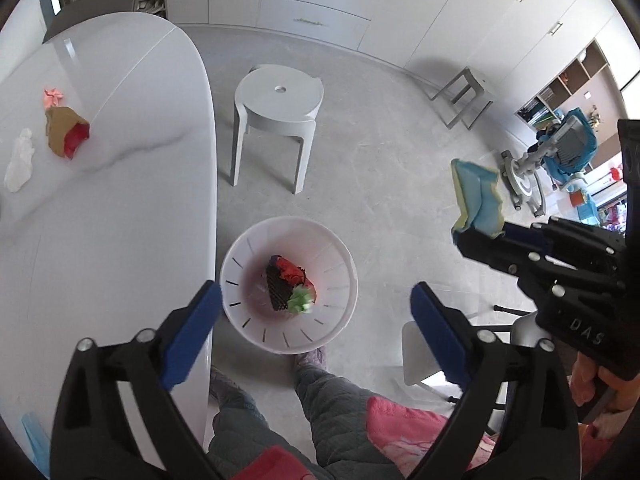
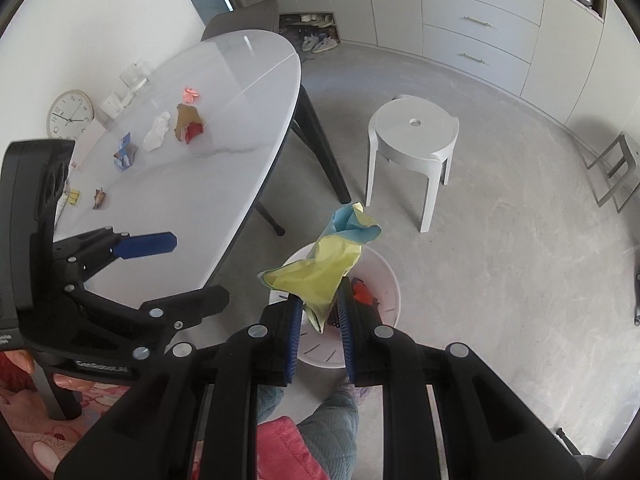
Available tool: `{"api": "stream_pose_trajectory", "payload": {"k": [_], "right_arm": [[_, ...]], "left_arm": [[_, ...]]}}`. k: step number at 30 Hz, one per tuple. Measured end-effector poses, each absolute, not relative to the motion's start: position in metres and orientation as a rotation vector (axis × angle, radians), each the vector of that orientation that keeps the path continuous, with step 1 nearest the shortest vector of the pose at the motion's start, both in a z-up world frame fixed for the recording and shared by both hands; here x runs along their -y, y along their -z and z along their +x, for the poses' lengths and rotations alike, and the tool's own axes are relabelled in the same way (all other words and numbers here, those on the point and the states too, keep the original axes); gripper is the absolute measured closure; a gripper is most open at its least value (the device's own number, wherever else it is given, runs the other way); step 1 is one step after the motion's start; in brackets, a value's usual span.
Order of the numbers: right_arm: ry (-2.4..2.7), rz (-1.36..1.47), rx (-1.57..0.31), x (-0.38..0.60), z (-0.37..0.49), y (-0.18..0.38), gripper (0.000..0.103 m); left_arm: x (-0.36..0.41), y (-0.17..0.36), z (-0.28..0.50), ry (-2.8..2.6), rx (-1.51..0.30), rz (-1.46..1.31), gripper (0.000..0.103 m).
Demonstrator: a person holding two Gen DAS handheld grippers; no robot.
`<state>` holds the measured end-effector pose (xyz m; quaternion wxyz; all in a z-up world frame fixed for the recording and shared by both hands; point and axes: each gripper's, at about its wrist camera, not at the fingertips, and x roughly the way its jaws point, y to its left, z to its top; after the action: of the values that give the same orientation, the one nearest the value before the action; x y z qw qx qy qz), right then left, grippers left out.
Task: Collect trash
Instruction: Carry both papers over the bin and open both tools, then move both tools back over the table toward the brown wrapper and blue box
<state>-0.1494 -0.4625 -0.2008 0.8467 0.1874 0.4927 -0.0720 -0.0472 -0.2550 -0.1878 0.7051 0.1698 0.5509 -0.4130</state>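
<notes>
Jaws: left gripper [image 1: 316,312] spread wide w/ nothing between the pads, hanging over the white bin [image 1: 344,254] on the floor by the table's near edge, where a black/red/green wad [image 1: 290,282] already lies, so prob. a drop spot; right gripper [image 2: 319,318] is pinched nearly closed on a yellow-blue wrapper [image 2: 320,268], held above the same bin, likely to let go next. More trash waits on the white table [image 2: 224,152] to the left: brown-red wrapper [image 2: 189,123], white tissue [image 2: 157,135], pink scrap [image 2: 191,95], blue-white bits [image 2: 125,157]. Writing: "DAS" on the right tool body, left body label too blurred to read.
</notes>
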Motion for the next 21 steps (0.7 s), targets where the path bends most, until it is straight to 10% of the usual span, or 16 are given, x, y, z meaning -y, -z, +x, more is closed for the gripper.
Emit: {"api": "stream_pose_trajectory", "payload": {"k": [14, 19, 21], "right_arm": [[0.103, 0.375, -1.073, 0.451, -0.136, 0.208, 0.084], [0.126, 0.341, -1.117, 0.444, -0.128, 0.213, 0.013], [0.15, 0.333, -1.106, 0.445, -0.128, 0.209, 0.007]], "left_arm": [[0.227, 0.176, -0.032, 0.853, -1.204, 0.35, 0.01], [0.21, 0.172, -0.024, 0.822, -1.205, 0.318, 0.01], [0.204, 0.17, -0.021, 0.814, -1.201, 0.306, 0.01]]}}
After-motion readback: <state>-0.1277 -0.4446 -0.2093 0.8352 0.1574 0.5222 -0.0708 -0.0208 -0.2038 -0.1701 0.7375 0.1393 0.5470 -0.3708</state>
